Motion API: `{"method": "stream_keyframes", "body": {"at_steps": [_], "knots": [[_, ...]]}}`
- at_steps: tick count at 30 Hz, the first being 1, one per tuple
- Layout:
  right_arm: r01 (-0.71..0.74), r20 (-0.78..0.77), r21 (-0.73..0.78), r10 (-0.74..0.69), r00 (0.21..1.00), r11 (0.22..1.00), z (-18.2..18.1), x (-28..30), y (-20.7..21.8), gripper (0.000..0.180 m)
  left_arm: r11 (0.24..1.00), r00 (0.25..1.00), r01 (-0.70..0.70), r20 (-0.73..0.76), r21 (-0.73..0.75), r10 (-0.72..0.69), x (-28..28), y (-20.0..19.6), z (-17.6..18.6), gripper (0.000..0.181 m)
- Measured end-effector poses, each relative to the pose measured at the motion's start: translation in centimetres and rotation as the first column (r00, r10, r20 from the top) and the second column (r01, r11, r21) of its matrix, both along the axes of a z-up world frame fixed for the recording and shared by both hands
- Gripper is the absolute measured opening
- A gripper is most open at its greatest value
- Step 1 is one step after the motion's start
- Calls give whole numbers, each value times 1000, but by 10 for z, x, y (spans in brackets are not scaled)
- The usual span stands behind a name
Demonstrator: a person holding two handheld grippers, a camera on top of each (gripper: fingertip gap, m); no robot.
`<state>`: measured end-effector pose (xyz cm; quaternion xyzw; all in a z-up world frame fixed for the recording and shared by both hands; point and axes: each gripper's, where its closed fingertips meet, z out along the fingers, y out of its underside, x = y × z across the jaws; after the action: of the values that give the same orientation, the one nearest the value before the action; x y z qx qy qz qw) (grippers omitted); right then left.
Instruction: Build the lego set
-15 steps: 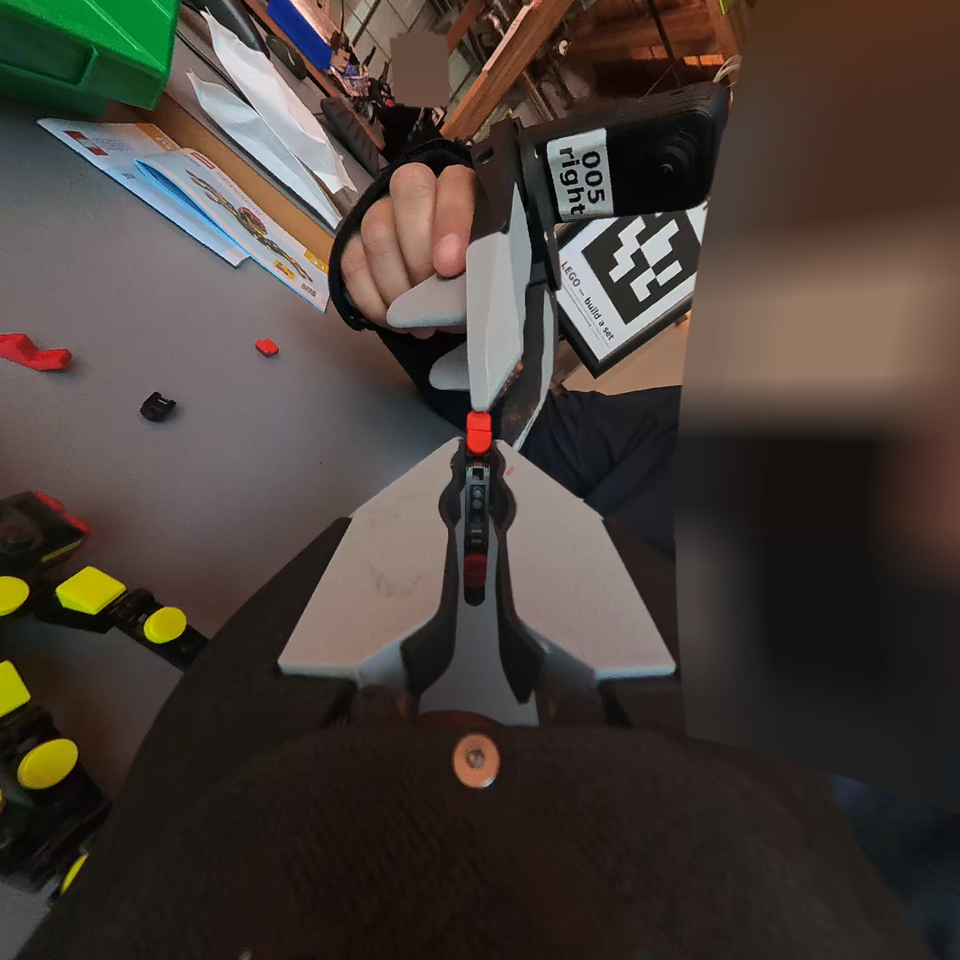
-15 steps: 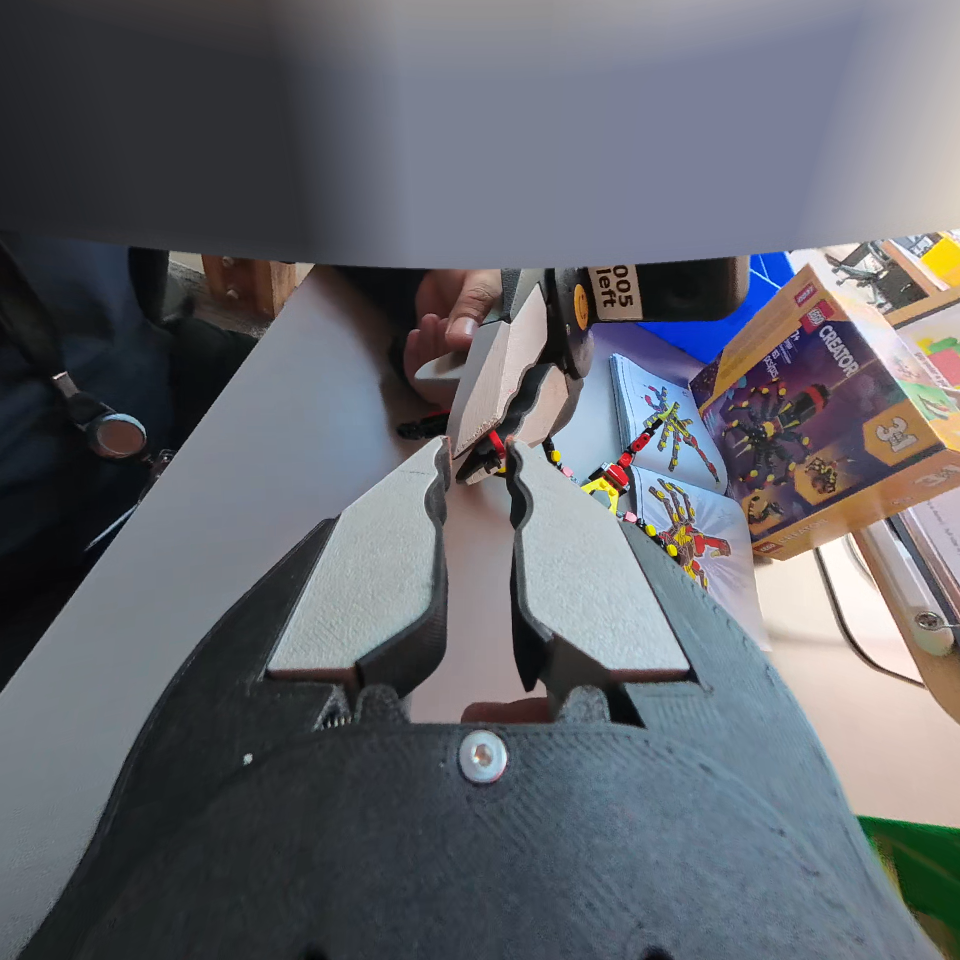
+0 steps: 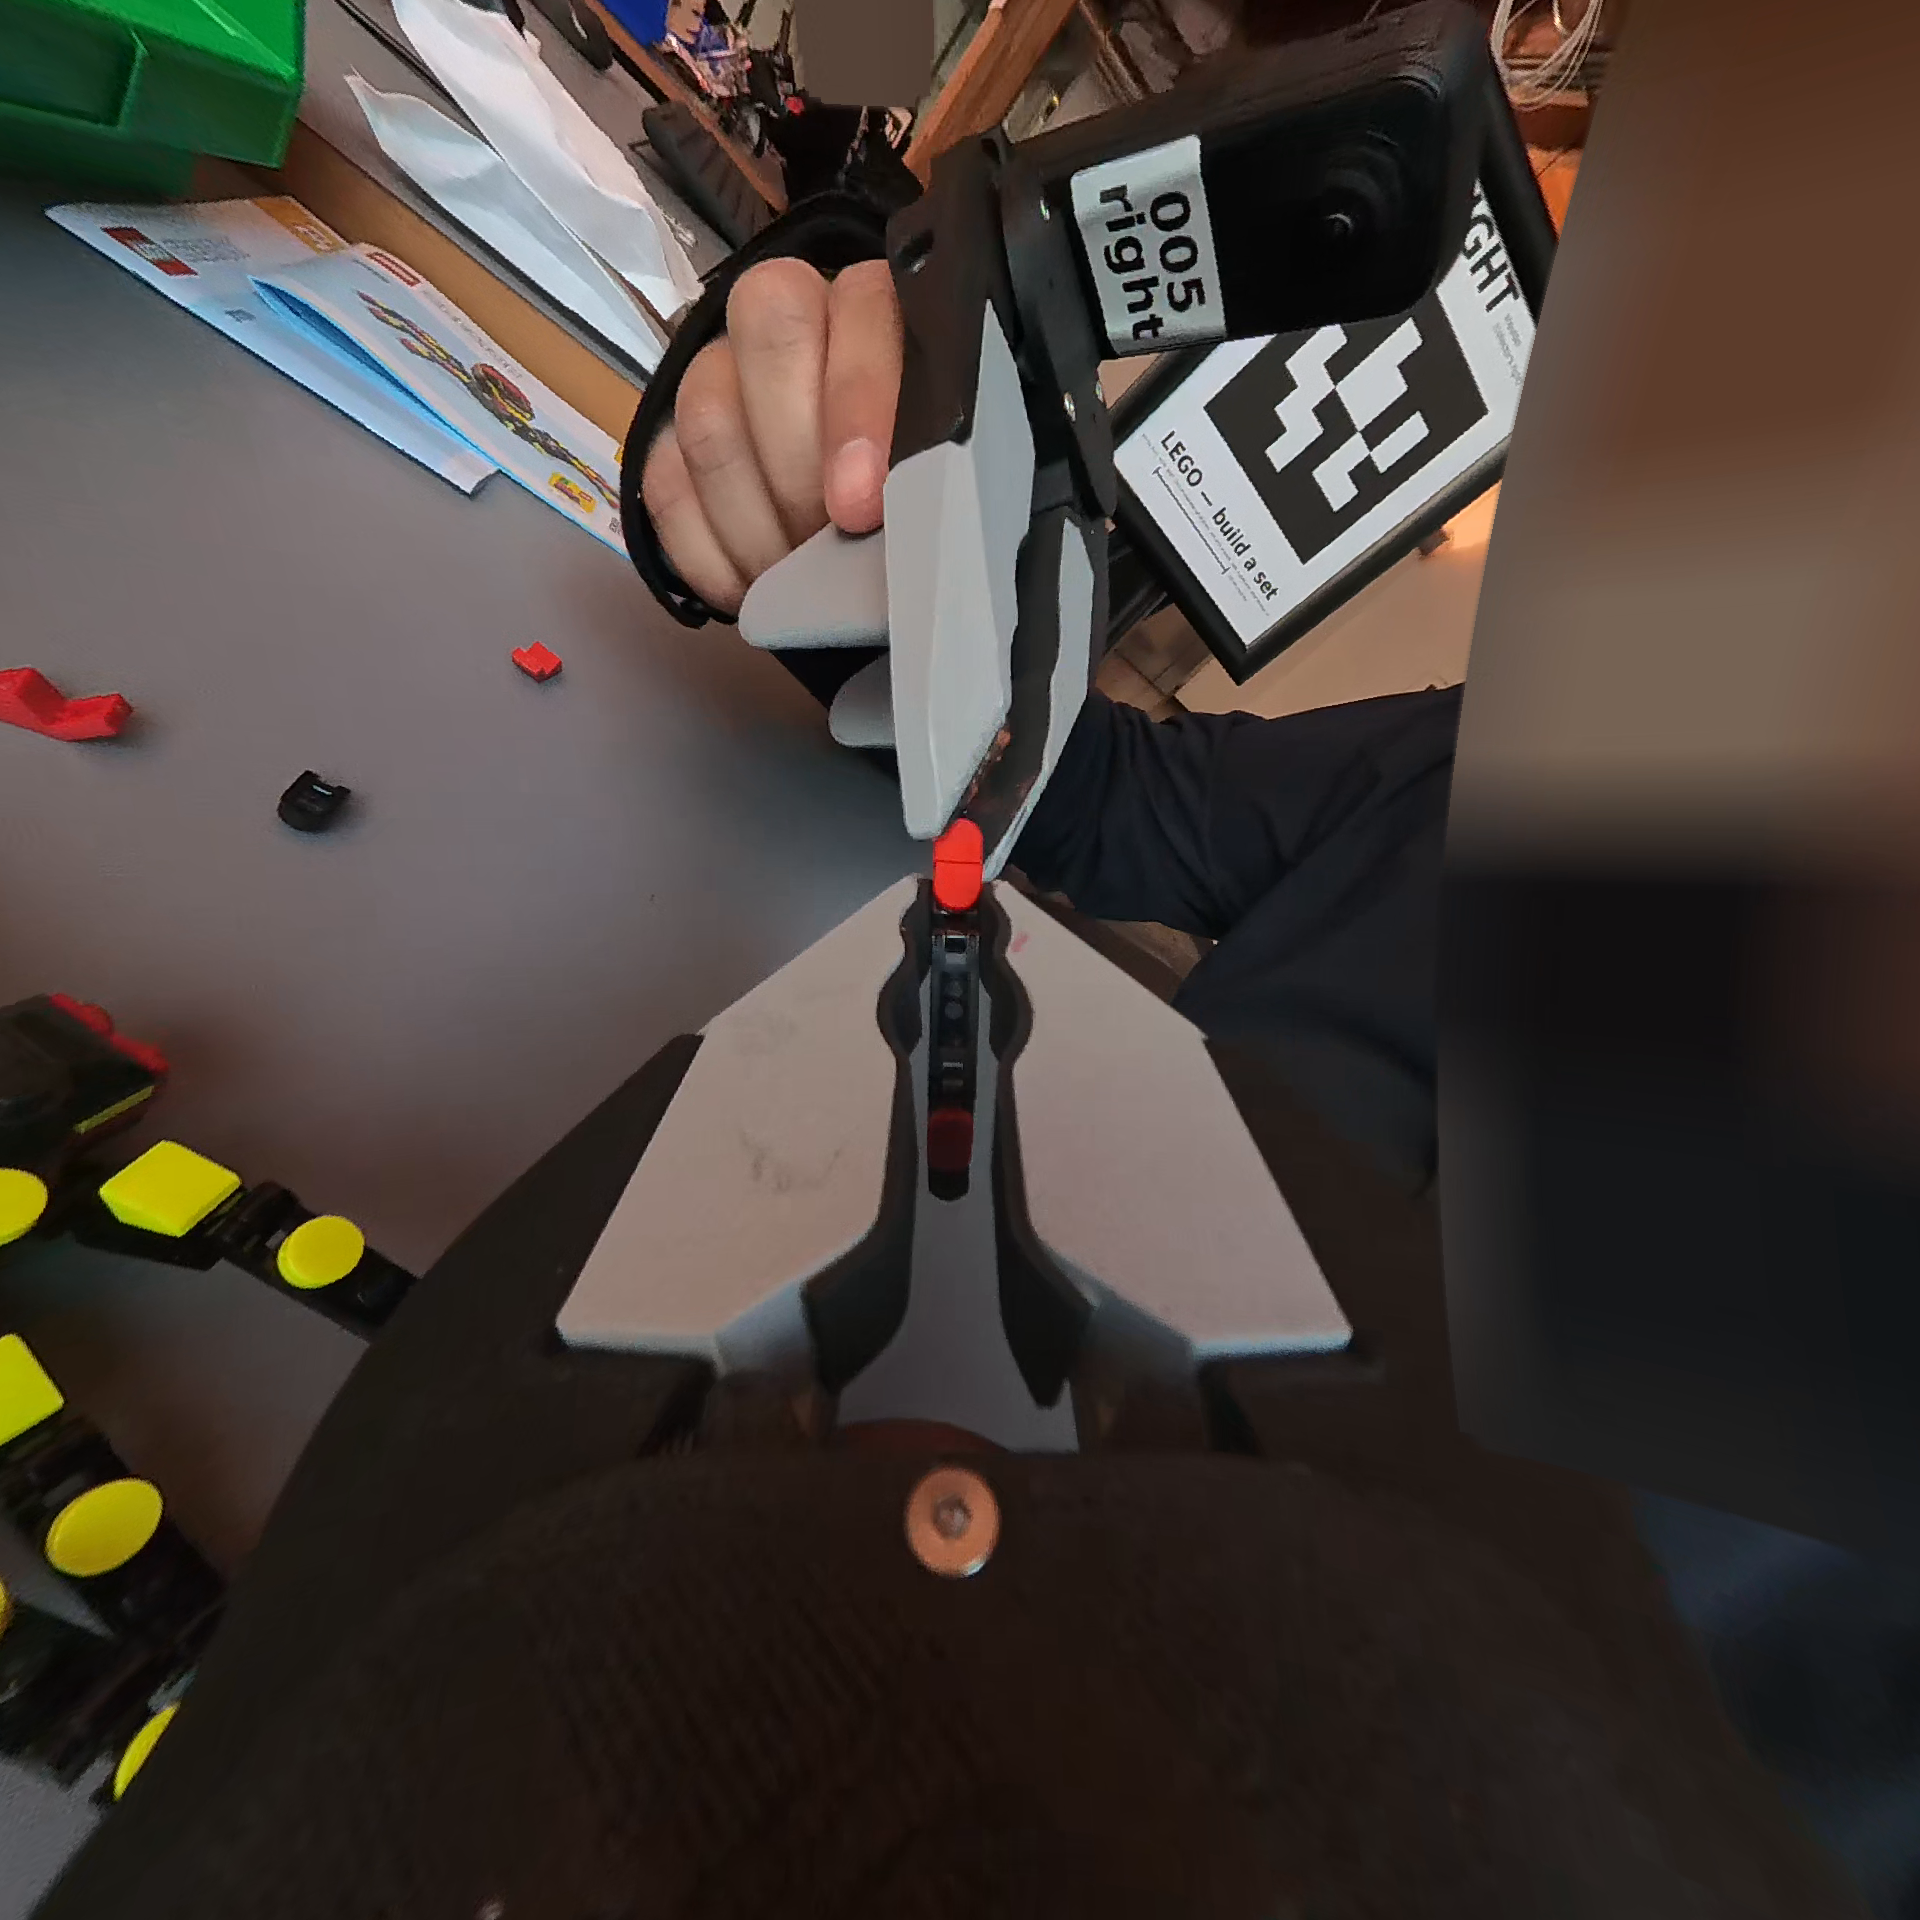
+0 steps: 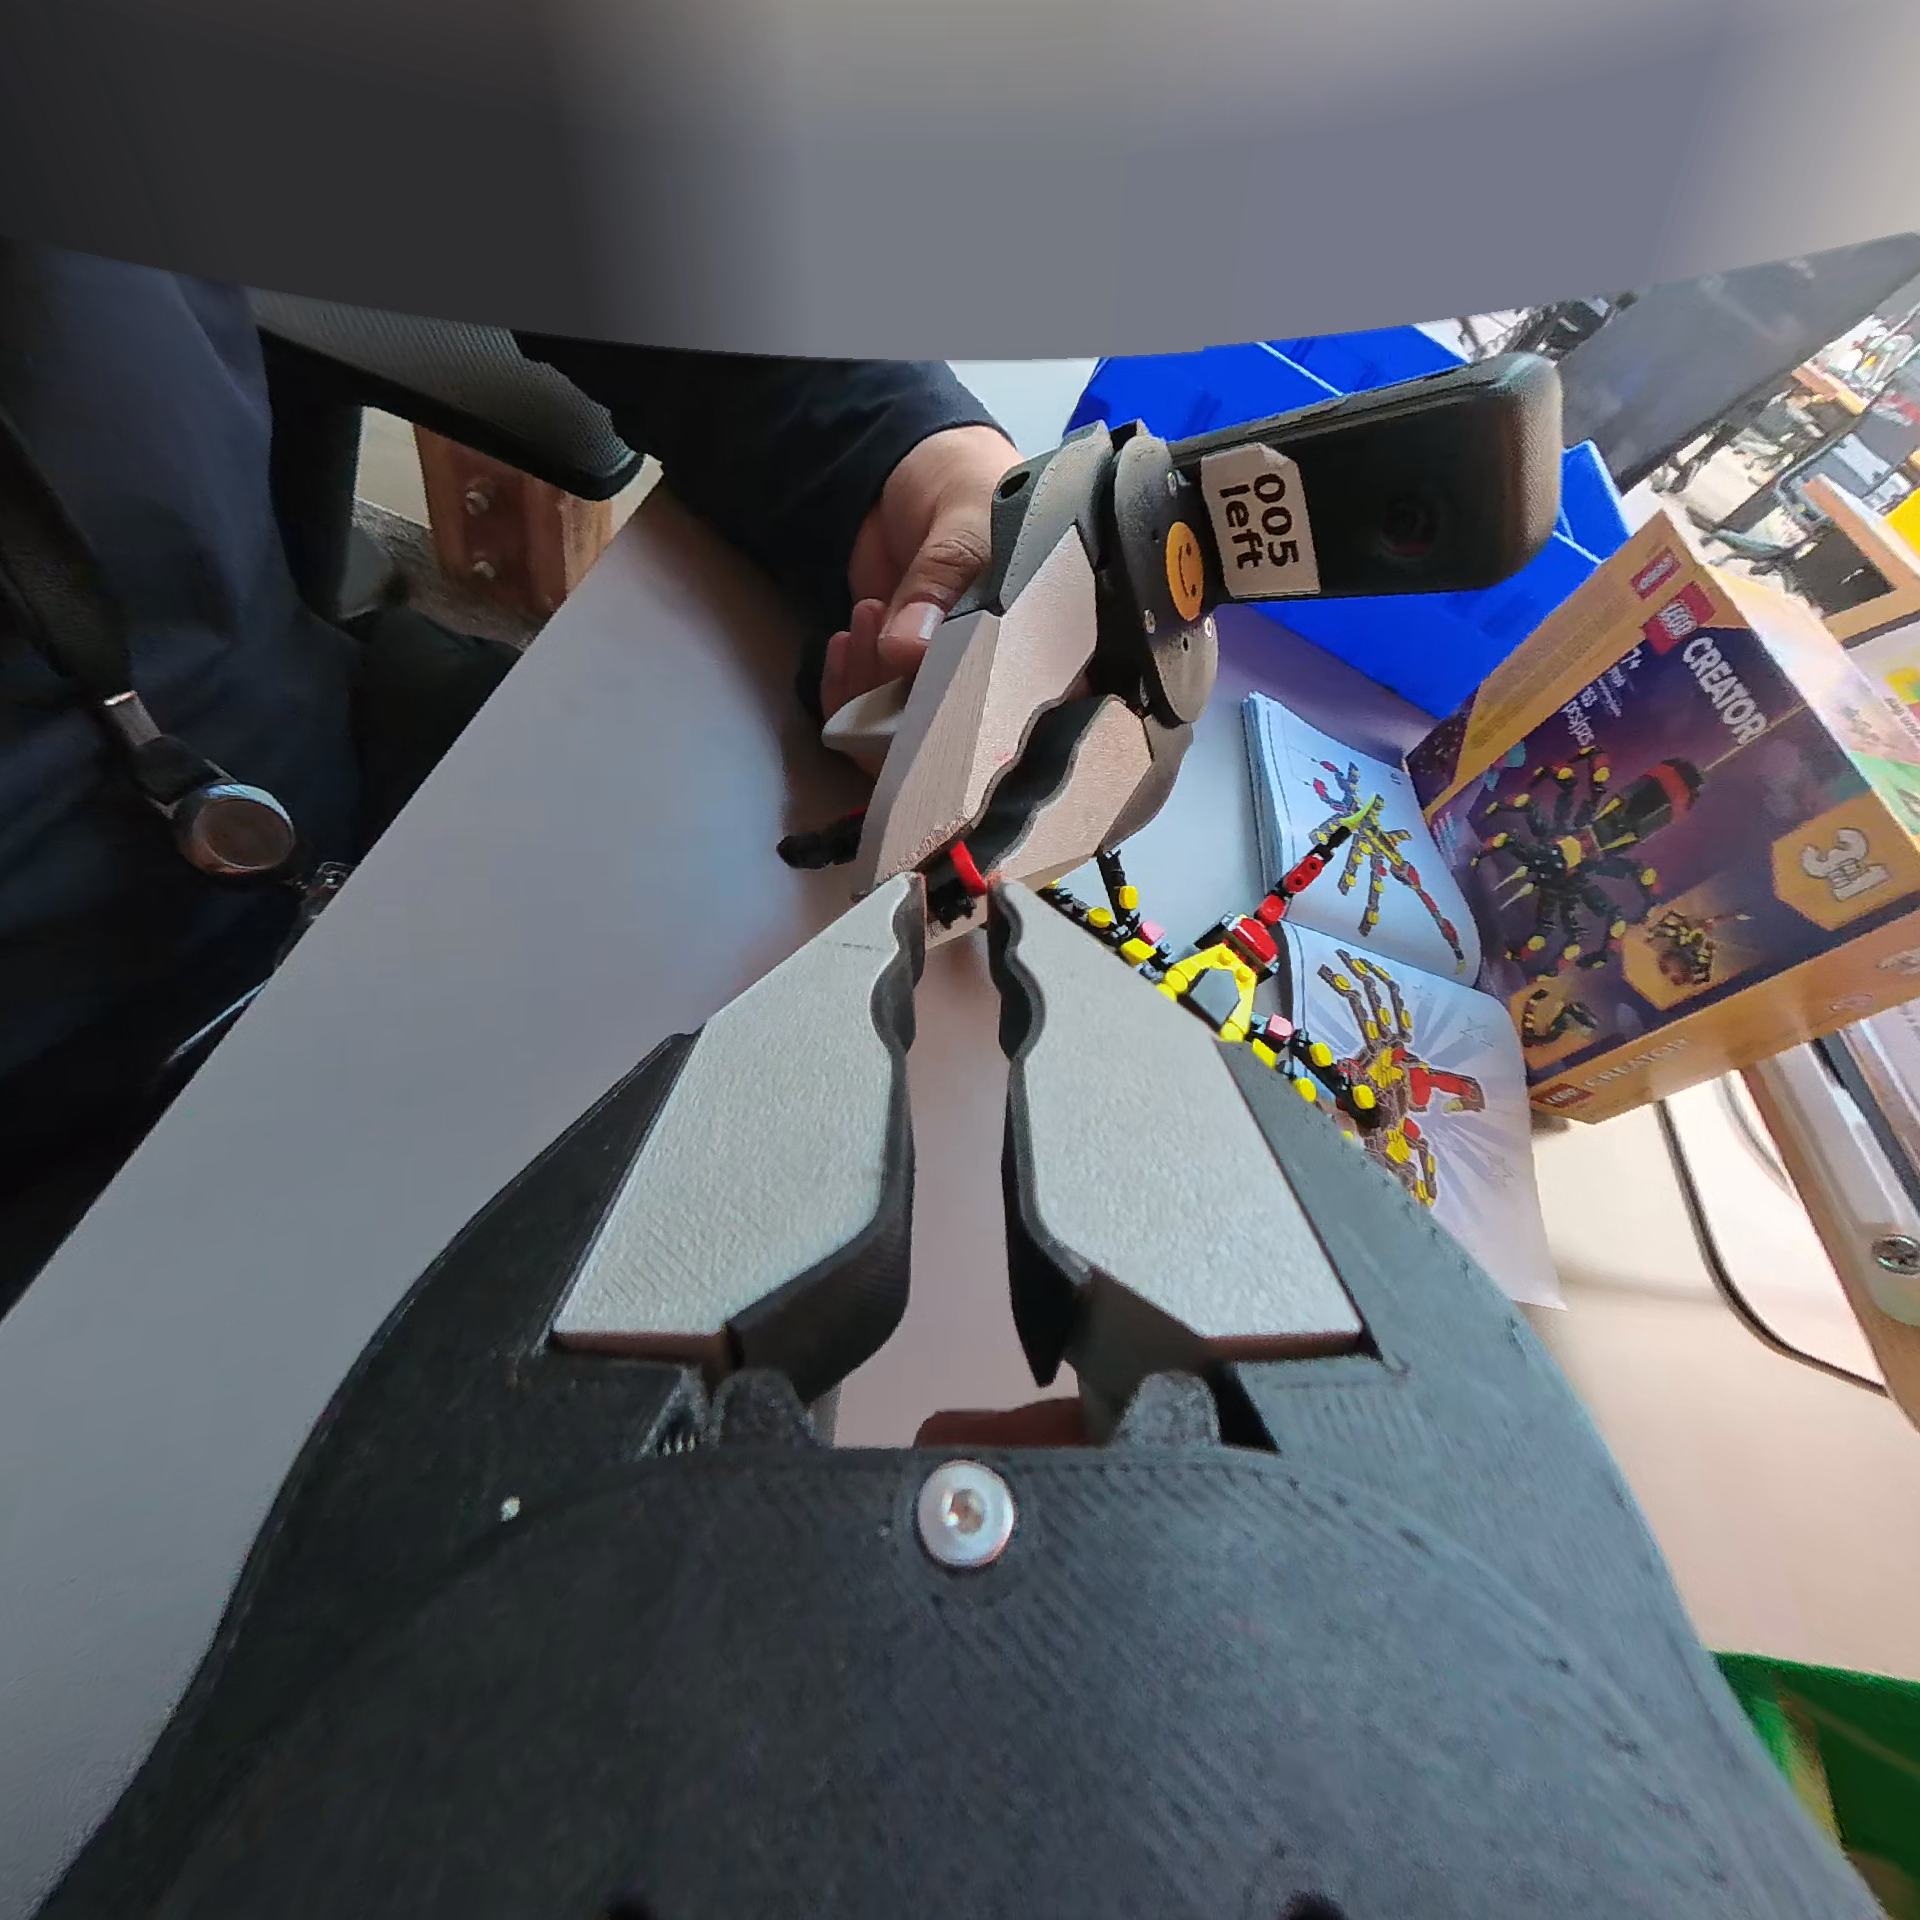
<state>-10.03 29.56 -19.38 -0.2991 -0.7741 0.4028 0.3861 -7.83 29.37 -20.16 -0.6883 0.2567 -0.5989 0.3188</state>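
Observation:
In the left wrist view my left gripper (image 3: 951, 920) is shut on a thin black Lego strip (image 3: 954, 1023) that lies lengthwise between its fingers. A small red piece (image 3: 956, 862) sits at the strip's far end, just past the fingertips. My right gripper (image 3: 971, 831) comes down from above, its tips closed on that red piece. In the right wrist view my right gripper (image 4: 956, 894) has its tips nearly together around the red and black piece (image 4: 964, 883). The left gripper (image 4: 961, 862) meets it tip to tip there. Both are held above the grey table (image 4: 520, 935).
A black and yellow spider model (image 3: 166, 1226) lies at the left. Loose on the table are a red piece (image 3: 538, 661), a black piece (image 3: 312, 802) and a red part (image 3: 62, 712). Booklets (image 3: 416, 364), a green bin (image 3: 135, 73) and the set box (image 4: 1704, 831) stand farther off. Both grippers' tips are close together, under 4 cm apart.
My right gripper's fingertips have drawn closer together around the red piece. The left gripper still holds the black strip in the same place.

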Motion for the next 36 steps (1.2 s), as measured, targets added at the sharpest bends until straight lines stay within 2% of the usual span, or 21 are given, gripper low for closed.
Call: {"method": "stream_keyframes", "body": {"at_steps": [3, 7, 11, 19, 23, 26, 29, 36], "knots": [[16, -24, 15, -16, 1000, 1000, 2, -2, 3, 7, 1000, 1000, -14, 12, -4, 14, -2, 3, 2, 7], [53, -51, -43, -55, 997, 998, 11, -1, 16, 7, 999, 999, -38, -8, -14, 37, -6, 8, -1, 14], [65, -55, -100, -71, 996, 993, 16, 1, 24, 7, 996, 996, -85, -25, 20, 85, -13, 15, -1, 13], [86, -1, -116, -87, 996, 990, 3, -5, 26, 7, 990, 991, -129, -21, 58, 130, -19, 21, 2, 7], [134, 27, -212, -131, 991, 968, 5, -10, 35, 10, 971, 979, -196, -34, 138, 203, -25, 30, 6, 5], [168, 73, -314, -152, 986, 934, 5, -12, 44, 15, 964, 973, -224, -15, 145, 228, -27, 33, 9, 5], [153, 79, -392, -132, 988, 907, 9, -12, 45, 13, 956, 966, -253, -10, 147, 257, -30, 37, 9, 5], [144, 9, -259, -146, 989, 955, 11, -12, 39, 6, 960, 968, -252, 25, 123, 251, -29, 37, 12, 4]]}}
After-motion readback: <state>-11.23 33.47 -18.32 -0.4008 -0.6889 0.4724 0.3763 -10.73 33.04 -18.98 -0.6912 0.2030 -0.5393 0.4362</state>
